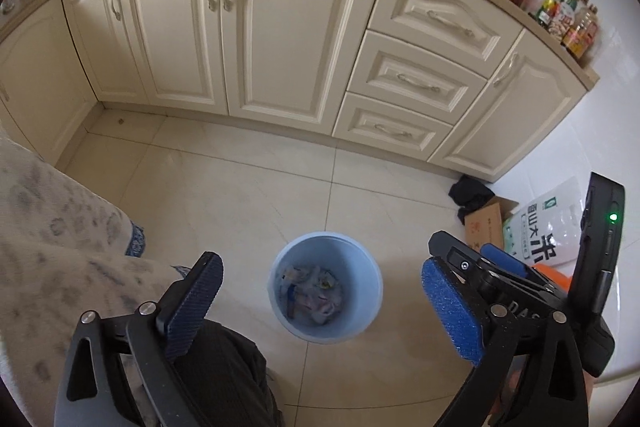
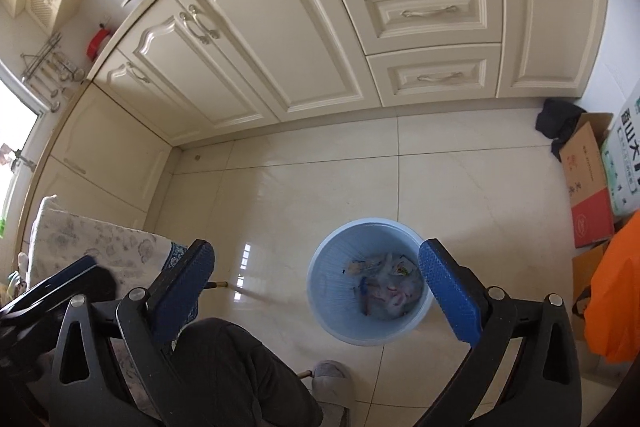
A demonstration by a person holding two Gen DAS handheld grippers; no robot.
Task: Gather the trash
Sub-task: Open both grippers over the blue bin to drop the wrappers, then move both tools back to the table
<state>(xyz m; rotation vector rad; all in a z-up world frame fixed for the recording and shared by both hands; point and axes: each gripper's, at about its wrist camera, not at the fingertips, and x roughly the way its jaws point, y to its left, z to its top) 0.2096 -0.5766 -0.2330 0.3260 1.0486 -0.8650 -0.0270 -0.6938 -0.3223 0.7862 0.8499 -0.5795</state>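
Observation:
A light blue waste bin (image 1: 360, 291) stands on the tiled floor, with crumpled wrappers and paper (image 1: 312, 291) lying at its bottom. My left gripper (image 1: 320, 263) hangs above the bin, open, its blue pads wide apart and nothing between them. In the right wrist view the same bin (image 2: 332, 283) sits below and slightly right of centre, with the trash (image 2: 384, 287) inside it. My right gripper (image 2: 316, 247) is also open and empty above the bin; its right pad (image 2: 448, 291) overlaps the bin's rim in the picture.
Cream cabinets (image 1: 260, 39) and drawers (image 1: 416, 79) line the far side. A patterned tablecloth (image 1: 48, 227) hangs at the left. A person's dark-trousered knee (image 1: 224, 367) and grey slipper (image 2: 332, 379) are close below. A cardboard box (image 2: 588, 179), rice bag (image 1: 548, 227), orange bag (image 2: 616, 291) and black cloth (image 1: 470, 193) crowd the right.

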